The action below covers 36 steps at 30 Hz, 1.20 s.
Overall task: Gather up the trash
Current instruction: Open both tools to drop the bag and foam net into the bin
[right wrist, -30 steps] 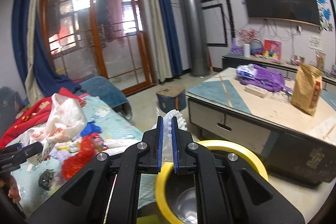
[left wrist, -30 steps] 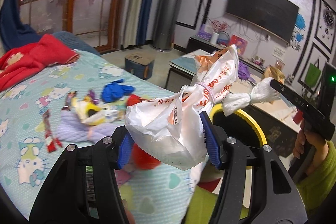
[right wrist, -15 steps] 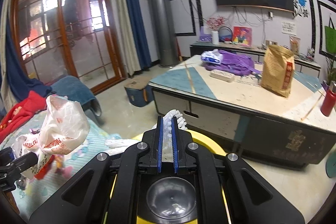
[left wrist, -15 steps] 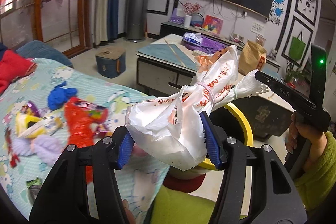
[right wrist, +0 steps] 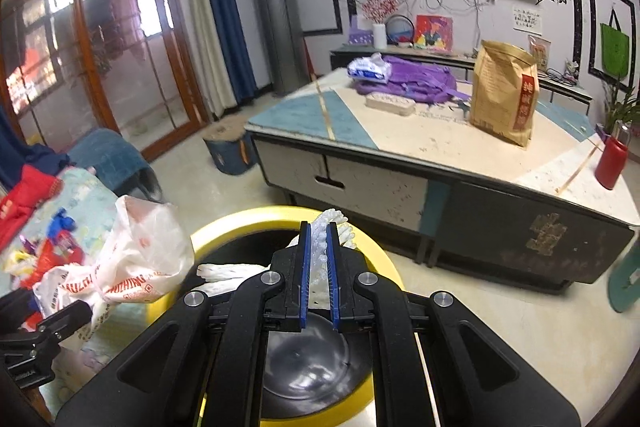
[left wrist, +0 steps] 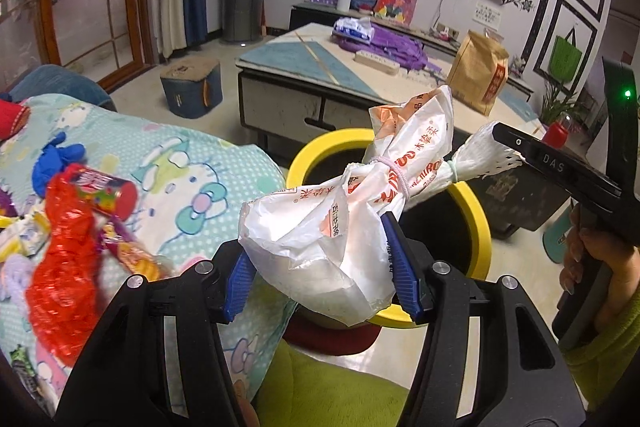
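Left wrist view: left gripper [left wrist: 324, 267] clenched around the belly of a tied white plastic bag [left wrist: 340, 223], blue pads [left wrist: 402, 279] pressed into either flank; the bag juts forward and up from the jaws and hangs over the near rim of the yellow bin [left wrist: 476, 203]. Ahead and to the right, the right gripper [left wrist: 516, 155] pinches a white foam net sleeve [left wrist: 480, 155] that touches the bag's knotted neck. Best done, I judge, by carrying both loads forward until they sit clear over the bin's dark mouth, then letting go one at a time so neither snags the rim. Bag is thin, crinkled film with orange print, cinched by a pale band; it should slump and fall softly. Loose litter lies left of the gripper on a cartoon-print cover [left wrist: 200, 163]: red mesh wad [left wrist: 60, 267], blue glove [left wrist: 56, 159]. Right wrist view: right gripper [right wrist: 319, 259] closed tight on the foam net sleeve [right wrist: 330, 221], springy perforated weave, directly above the bin [right wrist: 224, 231], whose black liner looks glossy. The bag [right wrist: 132, 263] sits left of the jaws.
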Tool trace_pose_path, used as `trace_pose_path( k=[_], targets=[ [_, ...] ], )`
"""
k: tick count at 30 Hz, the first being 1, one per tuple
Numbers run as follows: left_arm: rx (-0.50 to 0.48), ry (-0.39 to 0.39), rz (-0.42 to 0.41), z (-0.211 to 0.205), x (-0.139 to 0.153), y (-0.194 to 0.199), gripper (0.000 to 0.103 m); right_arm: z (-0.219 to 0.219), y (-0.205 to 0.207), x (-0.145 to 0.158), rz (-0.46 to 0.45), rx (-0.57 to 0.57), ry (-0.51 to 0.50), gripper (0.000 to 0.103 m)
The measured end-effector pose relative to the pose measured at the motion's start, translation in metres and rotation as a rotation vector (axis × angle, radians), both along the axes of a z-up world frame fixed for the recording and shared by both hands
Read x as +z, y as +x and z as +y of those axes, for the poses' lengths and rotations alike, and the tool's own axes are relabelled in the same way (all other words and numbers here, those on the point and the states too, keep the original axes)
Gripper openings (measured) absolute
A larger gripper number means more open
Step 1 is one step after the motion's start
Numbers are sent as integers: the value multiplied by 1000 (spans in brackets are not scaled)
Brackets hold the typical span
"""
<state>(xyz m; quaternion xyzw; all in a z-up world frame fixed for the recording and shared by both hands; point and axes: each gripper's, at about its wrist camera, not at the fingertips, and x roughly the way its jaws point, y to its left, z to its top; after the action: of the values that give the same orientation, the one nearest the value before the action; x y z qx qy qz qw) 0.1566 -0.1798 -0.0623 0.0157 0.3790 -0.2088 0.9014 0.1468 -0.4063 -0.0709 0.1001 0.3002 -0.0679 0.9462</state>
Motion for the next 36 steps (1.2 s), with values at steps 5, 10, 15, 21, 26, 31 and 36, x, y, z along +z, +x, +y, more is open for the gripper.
trace_pose_path(
  k=[5,10,15,21,26,31,36],
  targets=[
    [-8,10,33,-8,-13,6,51,-5,6,-11,35,-11,9,8],
    [-23,14,59,-14,-23,12,54,-11,10,-19,58,-10,50,8],
    [-32,9,66,-16,-27,15,59,-14,12,-19,59,-4,90,9],
    [-56,-14,56,-14,-26,14,78,-18,12,-18,52,-18,127,32],
    [-55,-22,40,-13,-21,11,88,-18,10,-16,37,-30,136,44],
    [-28,-48,30,-5,-14,8,92,-13,7,-9,17,-23,130,53],
    [24,-66,-11,9,3,1,92,-2,4,1,-12,12,122,58]
  ],
)
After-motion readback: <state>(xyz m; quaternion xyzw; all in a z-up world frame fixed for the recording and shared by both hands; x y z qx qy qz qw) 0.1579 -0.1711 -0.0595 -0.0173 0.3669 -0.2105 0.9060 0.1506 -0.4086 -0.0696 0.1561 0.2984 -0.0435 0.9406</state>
